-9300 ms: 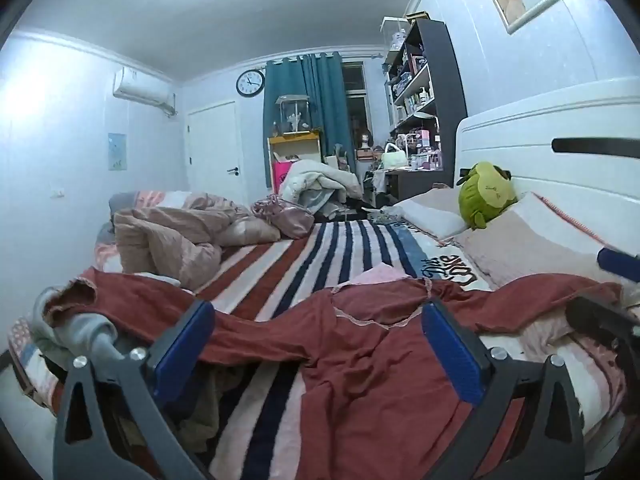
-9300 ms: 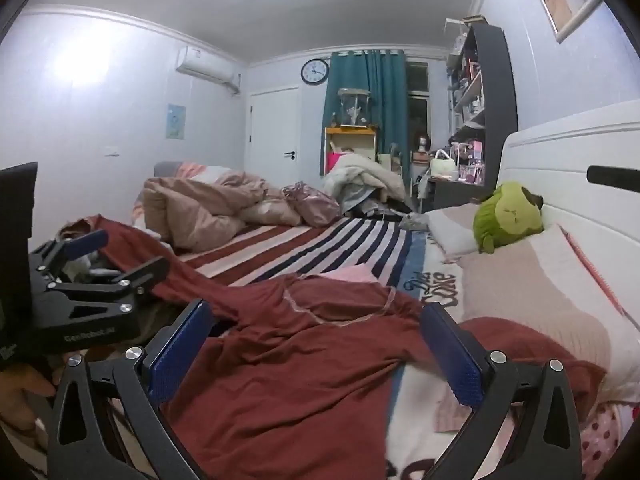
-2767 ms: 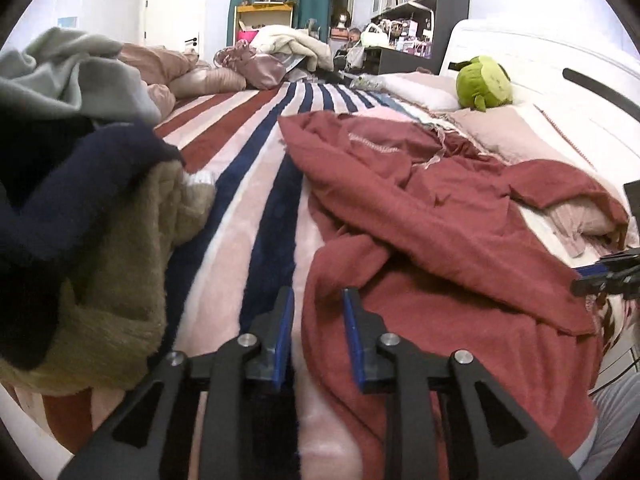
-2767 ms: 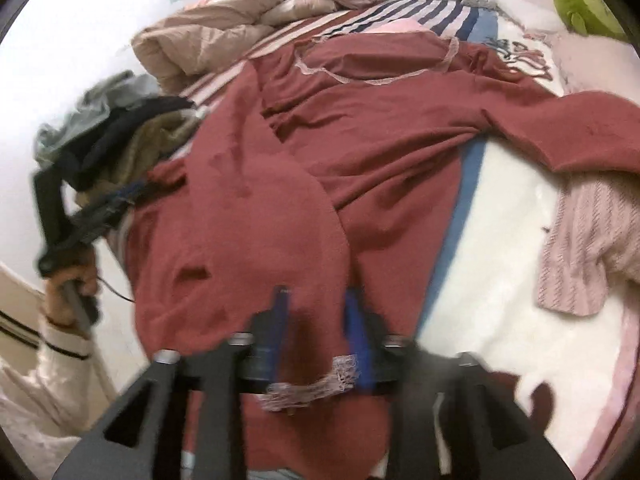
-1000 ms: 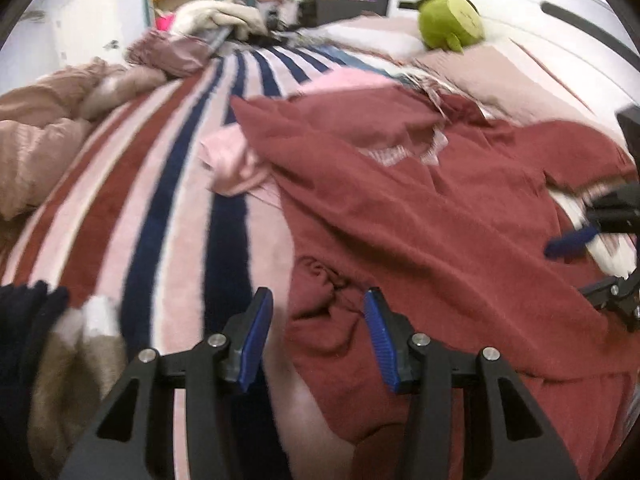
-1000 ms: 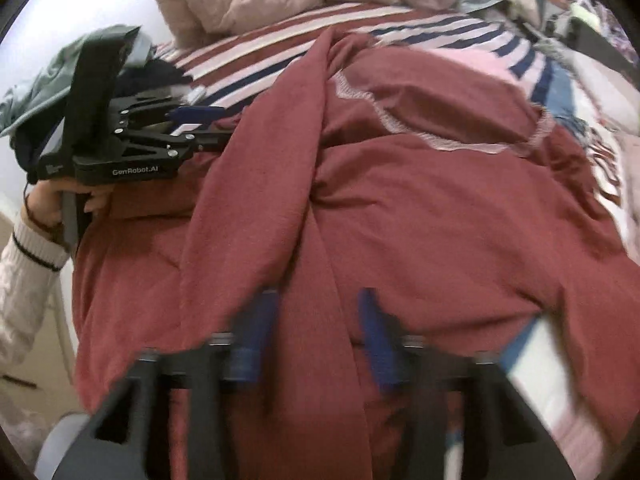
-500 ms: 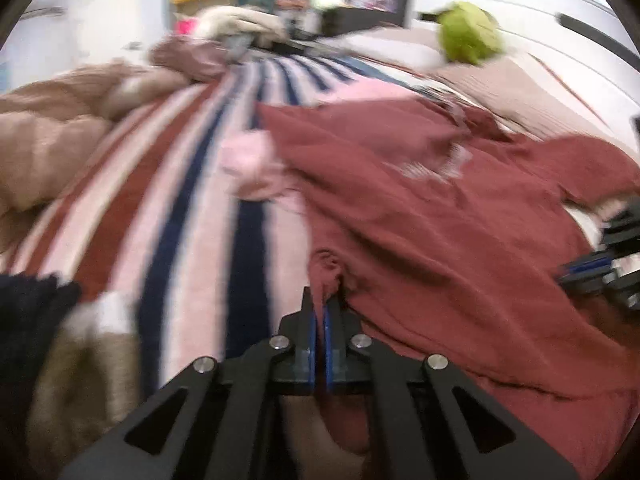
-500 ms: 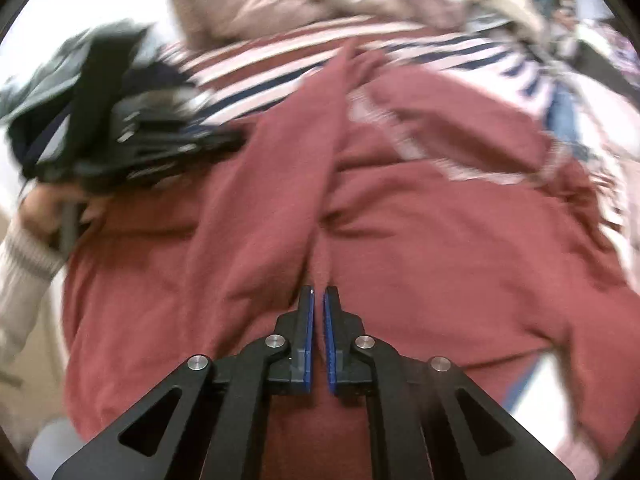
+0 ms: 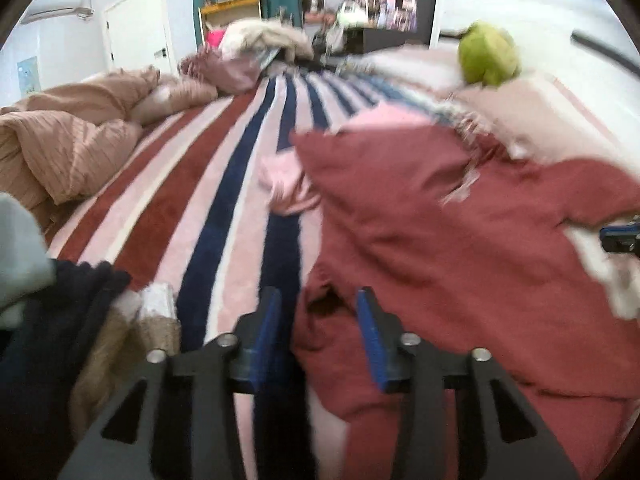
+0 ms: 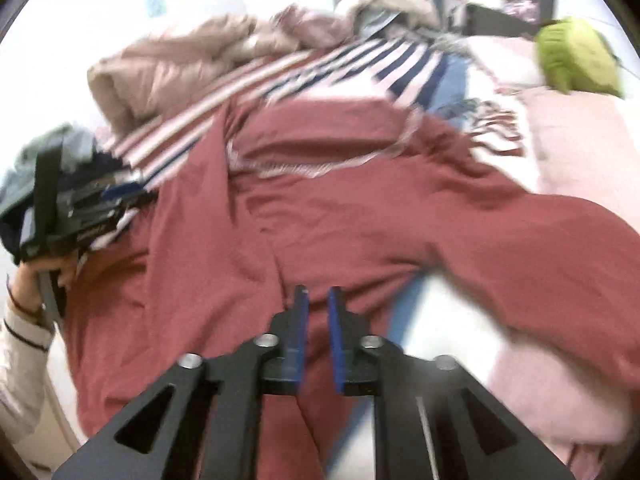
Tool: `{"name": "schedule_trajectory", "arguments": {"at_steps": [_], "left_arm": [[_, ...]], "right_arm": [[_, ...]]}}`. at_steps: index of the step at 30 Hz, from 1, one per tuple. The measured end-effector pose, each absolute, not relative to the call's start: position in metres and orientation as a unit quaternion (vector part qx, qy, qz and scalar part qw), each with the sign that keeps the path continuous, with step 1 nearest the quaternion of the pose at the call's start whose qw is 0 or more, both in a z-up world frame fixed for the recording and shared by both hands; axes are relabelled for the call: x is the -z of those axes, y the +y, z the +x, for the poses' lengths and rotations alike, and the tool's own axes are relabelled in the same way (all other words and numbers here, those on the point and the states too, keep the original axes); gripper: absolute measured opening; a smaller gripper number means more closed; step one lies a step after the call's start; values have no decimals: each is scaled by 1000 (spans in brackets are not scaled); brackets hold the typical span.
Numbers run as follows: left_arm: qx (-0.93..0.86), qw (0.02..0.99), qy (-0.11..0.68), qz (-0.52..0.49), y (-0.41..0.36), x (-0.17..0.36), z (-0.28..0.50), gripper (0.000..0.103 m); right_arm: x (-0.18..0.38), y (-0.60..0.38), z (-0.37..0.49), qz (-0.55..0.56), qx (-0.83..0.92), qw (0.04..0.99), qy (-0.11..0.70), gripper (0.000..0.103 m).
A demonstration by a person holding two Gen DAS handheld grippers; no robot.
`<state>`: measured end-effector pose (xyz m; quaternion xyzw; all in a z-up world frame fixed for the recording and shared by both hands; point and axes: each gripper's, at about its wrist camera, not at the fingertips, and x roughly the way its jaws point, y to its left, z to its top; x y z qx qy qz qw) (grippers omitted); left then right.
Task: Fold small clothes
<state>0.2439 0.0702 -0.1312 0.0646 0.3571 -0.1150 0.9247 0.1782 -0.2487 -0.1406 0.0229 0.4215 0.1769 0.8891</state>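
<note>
A dark red long-sleeved garment (image 9: 460, 240) lies spread on the striped bed, also in the right wrist view (image 10: 340, 216). My left gripper (image 9: 318, 312) is open over its bunched left edge, with the fold lying loose between the pads. My right gripper (image 10: 317, 312) has its jaws a narrow gap apart over the garment's lower edge; cloth shows in the gap, and blur hides whether it is pinched. The left gripper (image 10: 80, 204) shows at the left of the right wrist view. A pink garment (image 9: 288, 184) lies beside the red one.
A pile of grey, navy and tan clothes (image 9: 48, 304) sits at the near left. A crumpled tan duvet (image 9: 72, 136) lies at the far left. A green plush toy (image 9: 488, 56) and pillows (image 10: 580, 140) sit by the headboard. The striped blanket (image 9: 224, 184) covers the bed.
My left gripper has opened and let go of the red fold it pinched half a second ago. My right gripper's jaws have parted slightly and it has shifted toward the garment's lower right edge.
</note>
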Motion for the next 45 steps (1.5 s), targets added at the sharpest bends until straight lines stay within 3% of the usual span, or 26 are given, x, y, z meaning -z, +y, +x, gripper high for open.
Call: {"name": "schedule_trajectory", "arguments": {"at_steps": [1, 2, 6, 8, 12, 14, 22, 29, 31, 33, 35, 36, 37, 45], "left_arm": [[117, 929, 347, 58, 69, 122, 236, 43], [119, 933, 337, 52, 67, 113, 226, 45], [130, 944, 302, 37, 52, 82, 192, 61], [133, 947, 290, 34, 44, 72, 177, 64], [130, 952, 274, 29, 27, 57, 152, 69], [131, 954, 270, 25, 19, 53, 144, 71], [126, 951, 281, 10, 10, 54, 128, 73], [120, 953, 279, -6, 14, 54, 122, 74], [119, 953, 279, -7, 14, 56, 121, 74], [122, 952, 279, -11, 15, 55, 121, 74], [124, 953, 276, -26, 19, 55, 120, 74], [124, 953, 274, -32, 22, 56, 119, 74], [123, 954, 271, -37, 25, 57, 118, 75], [119, 956, 262, -52, 48, 64, 112, 75]], "right_arm": [[134, -262, 167, 33, -167, 896, 410, 28], [129, -274, 156, 41, -156, 903, 399, 33], [116, -325, 110, 87, -103, 924, 359, 37], [114, -351, 95, 115, -76, 928, 345, 49], [120, -400, 77, 158, -22, 932, 327, 57], [128, -415, 78, 180, -8, 927, 327, 71], [132, -445, 97, 219, -14, 934, 281, 85], [130, -446, 106, 261, 50, 934, 241, 85], [128, -445, 111, 245, 82, 936, 237, 79], [125, -444, 116, 231, 118, 934, 245, 62], [123, -447, 120, 222, 143, 931, 253, 32], [122, -450, 120, 221, 145, 930, 255, 23], [121, -453, 121, 223, 146, 929, 257, 5], [61, -425, 118, 162, 70, 967, 184, 1]]}}
